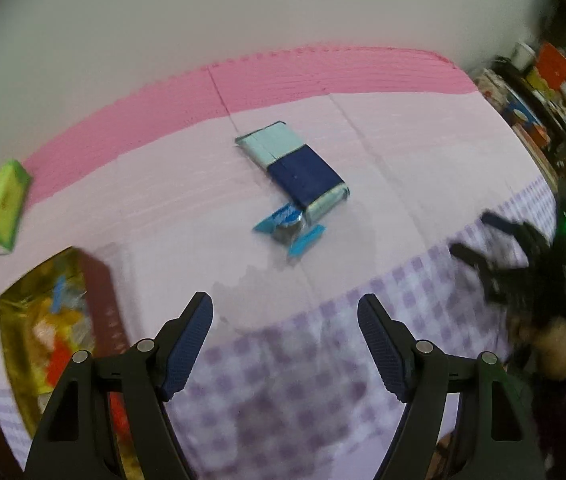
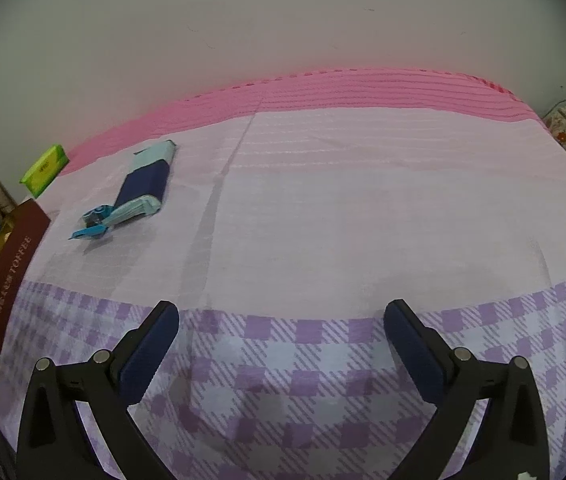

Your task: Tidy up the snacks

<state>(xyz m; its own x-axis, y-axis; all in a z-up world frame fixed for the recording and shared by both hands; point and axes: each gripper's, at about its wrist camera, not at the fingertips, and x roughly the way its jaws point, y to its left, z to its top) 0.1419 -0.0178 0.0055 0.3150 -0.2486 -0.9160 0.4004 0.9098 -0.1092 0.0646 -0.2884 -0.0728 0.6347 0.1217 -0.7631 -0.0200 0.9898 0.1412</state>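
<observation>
- Both tongs spread and empty: left gripper [image 1: 285,344], right gripper [image 2: 282,354].
- Between picks, I'd judge; the small blue wrapped snack [image 1: 289,226] mid-table [image 2: 363,200] goes next, into the toffee box [image 1: 43,320] at the left edge.

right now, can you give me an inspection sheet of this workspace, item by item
surface: table under a pink cloth with a purple checked front band, darker pink strip along the wall.
job's things: blue snack pack lying flat mid-table; small blue wrapped candy touching its near end; open toffee box with loose wrapped sweets at the left edge.
clutter: green packet at the far left edge.
grippers: left gripper open, nothing between the fingers; right gripper open wide, empty, jaws just been opening.
cables: nothing seen.
surroundings: plain wall behind; crowded shelf at far right, blurred.
</observation>
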